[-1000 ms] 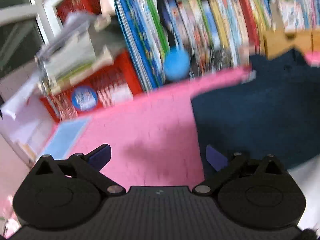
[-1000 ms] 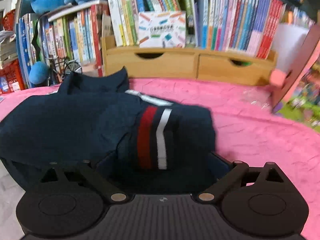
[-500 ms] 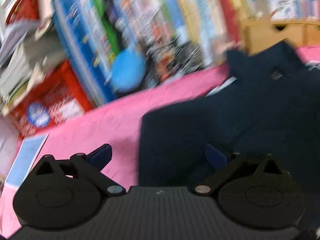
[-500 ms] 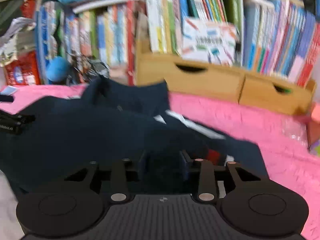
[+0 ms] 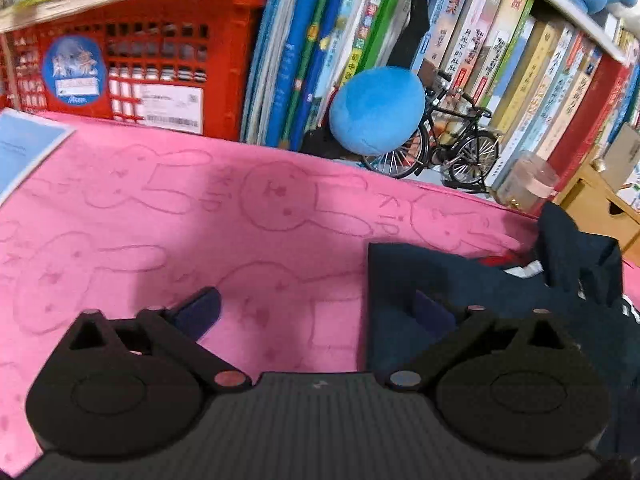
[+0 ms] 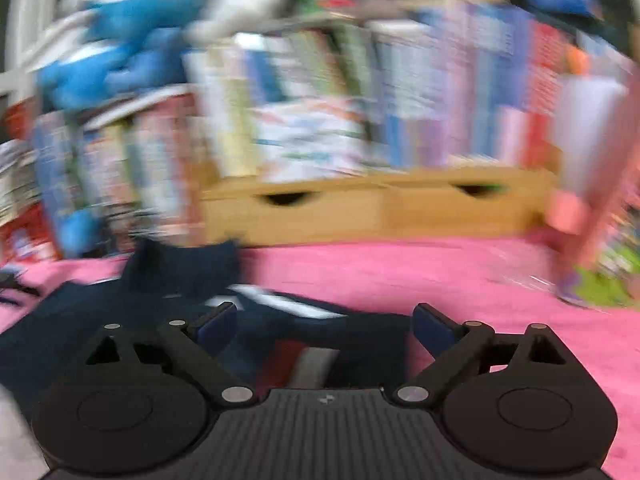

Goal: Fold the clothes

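Observation:
A navy garment (image 5: 500, 300) with a red and white stripe (image 6: 304, 360) lies on the pink cloth (image 5: 160, 220). My left gripper (image 5: 316, 312) is open at the garment's left edge: its right finger (image 5: 432, 312) hangs over the navy fabric, its left finger over bare pink cloth. In the blurred right wrist view my right gripper (image 6: 324, 324) stands wide over the garment (image 6: 120, 320), its jaws opening. The striped part lies under and between them, and the pads do not press on it.
A red crate (image 5: 140, 68), upright books (image 5: 320, 40), a blue plush ball (image 5: 378, 110) and a model bicycle (image 5: 452, 148) line the far edge. A wooden drawer box (image 6: 380, 208) stands behind the garment. A blue paper sheet (image 5: 24, 148) lies at the left.
My left gripper swung along the bookshelf and dropped to the garment's left edge. My right gripper shut on the navy fabric half a second ago, then opened wide again while moving.

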`<act>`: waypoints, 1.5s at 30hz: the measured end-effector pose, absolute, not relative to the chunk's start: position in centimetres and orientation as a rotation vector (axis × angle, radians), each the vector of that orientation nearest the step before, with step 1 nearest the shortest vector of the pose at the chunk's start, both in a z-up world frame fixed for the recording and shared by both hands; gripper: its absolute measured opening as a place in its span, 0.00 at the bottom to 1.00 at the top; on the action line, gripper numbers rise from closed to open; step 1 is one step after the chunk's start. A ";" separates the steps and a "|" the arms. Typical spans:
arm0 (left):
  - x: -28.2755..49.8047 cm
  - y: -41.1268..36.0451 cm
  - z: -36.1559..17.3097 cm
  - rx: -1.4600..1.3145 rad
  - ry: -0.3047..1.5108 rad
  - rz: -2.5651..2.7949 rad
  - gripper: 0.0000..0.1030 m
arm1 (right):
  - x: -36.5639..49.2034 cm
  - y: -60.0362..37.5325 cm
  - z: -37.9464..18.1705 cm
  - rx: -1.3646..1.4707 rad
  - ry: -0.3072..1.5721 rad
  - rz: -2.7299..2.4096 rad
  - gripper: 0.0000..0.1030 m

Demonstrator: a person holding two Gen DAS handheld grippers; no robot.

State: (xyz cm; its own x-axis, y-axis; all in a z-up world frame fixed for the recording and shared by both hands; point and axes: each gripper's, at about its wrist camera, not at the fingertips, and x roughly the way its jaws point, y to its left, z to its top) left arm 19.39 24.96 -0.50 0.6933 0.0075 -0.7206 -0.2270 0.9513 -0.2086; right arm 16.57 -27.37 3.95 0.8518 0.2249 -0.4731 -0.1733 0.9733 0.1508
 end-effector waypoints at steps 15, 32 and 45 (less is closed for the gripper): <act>21.3 20.5 -1.3 -0.044 0.783 -0.018 1.00 | 21.6 -29.7 -0.2 0.199 0.651 0.232 0.64; 20.4 19.7 -0.6 -0.035 0.720 -0.145 0.34 | 21.7 -28.6 0.0 0.157 0.655 0.248 0.13; 21.1 21.6 4.3 0.010 0.607 0.007 0.07 | 25.0 -23.1 6.5 -0.083 0.476 0.226 0.06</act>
State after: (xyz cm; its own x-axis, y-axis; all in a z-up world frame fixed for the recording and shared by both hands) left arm 21.06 21.61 4.28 0.8213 0.0099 -0.5705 -0.0040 0.9999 0.0116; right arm 24.98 -23.12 6.46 0.8645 0.1961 -0.4627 -0.2346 0.9717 -0.0265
